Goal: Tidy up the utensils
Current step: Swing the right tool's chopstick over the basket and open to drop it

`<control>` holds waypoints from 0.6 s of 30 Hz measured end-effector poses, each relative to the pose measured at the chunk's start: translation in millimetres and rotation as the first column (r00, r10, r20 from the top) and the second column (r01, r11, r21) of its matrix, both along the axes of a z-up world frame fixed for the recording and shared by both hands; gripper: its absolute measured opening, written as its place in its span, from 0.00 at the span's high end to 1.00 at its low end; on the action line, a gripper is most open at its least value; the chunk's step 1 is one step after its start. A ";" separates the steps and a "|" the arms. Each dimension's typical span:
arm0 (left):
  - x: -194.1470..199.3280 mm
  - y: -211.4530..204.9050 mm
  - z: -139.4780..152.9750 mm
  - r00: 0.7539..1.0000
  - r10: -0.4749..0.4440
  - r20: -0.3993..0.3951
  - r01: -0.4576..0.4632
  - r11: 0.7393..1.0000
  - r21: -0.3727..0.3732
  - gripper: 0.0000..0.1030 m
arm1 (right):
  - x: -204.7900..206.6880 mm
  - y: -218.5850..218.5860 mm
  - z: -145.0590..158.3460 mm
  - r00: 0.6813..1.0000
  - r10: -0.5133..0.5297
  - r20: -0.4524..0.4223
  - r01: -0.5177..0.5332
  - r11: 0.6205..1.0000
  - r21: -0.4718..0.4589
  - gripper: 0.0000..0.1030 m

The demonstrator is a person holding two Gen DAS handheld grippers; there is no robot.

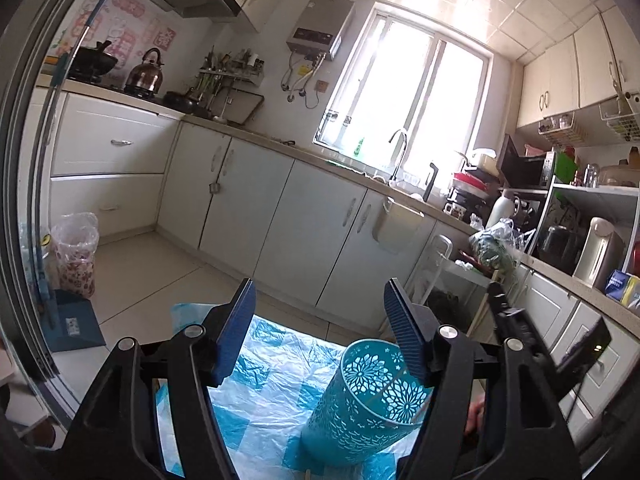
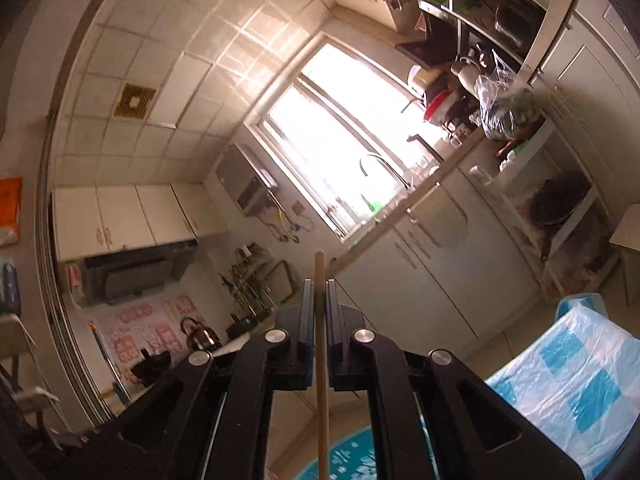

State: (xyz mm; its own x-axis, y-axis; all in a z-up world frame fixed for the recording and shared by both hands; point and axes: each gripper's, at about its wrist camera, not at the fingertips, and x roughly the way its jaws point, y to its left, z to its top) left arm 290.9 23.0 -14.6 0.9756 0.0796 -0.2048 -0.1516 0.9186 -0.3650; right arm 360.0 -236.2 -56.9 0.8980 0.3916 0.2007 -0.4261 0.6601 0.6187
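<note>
Right wrist view: a wooden chopstick (image 2: 321, 320) is pinched by the right gripper (image 2: 319, 312). Insertion into the teal holder (image 1: 370, 404) is judged next; the left gripper (image 1: 320, 320) is spread, empty.

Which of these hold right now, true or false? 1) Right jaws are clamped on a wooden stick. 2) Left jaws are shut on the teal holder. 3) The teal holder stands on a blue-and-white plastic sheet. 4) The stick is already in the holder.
1) The right gripper has its jaws clamped on a wooden stick. True.
2) The left gripper is shut on the teal holder. False: its jaws stand open, with the holder low by the right-hand one.
3) The holder stands on the blue-and-white plastic sheet. True.
4) The stick is in the holder. False: the right gripper holds it up, clear of the holder.
</note>
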 end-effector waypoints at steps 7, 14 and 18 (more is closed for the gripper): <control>0.8 1.4 -7.9 0.999 -0.001 -0.035 0.001 1.000 -0.001 0.39 | -16.1 20.6 -17.5 0.995 0.042 -0.090 -0.060 0.978 -0.201 0.93; -7.2 3.3 -24.9 0.995 -0.010 -0.104 0.011 1.000 0.011 0.36 | -58.4 12.3 -20.9 0.975 0.063 -0.214 -0.133 0.934 -0.332 0.70; -8.5 6.1 -44.6 0.982 -0.019 -0.185 0.021 1.000 0.009 0.35 | -82.4 12.2 -44.2 0.909 0.058 -0.414 -0.248 0.872 -0.422 0.66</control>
State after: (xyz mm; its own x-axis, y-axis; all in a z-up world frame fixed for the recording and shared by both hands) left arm 282.4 29.1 -59.2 0.9222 0.0637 -0.3815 -0.1973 0.9258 -0.3224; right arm 277.6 -223.9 -101.1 0.7862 0.4914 -0.3749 -0.3429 0.8514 0.3968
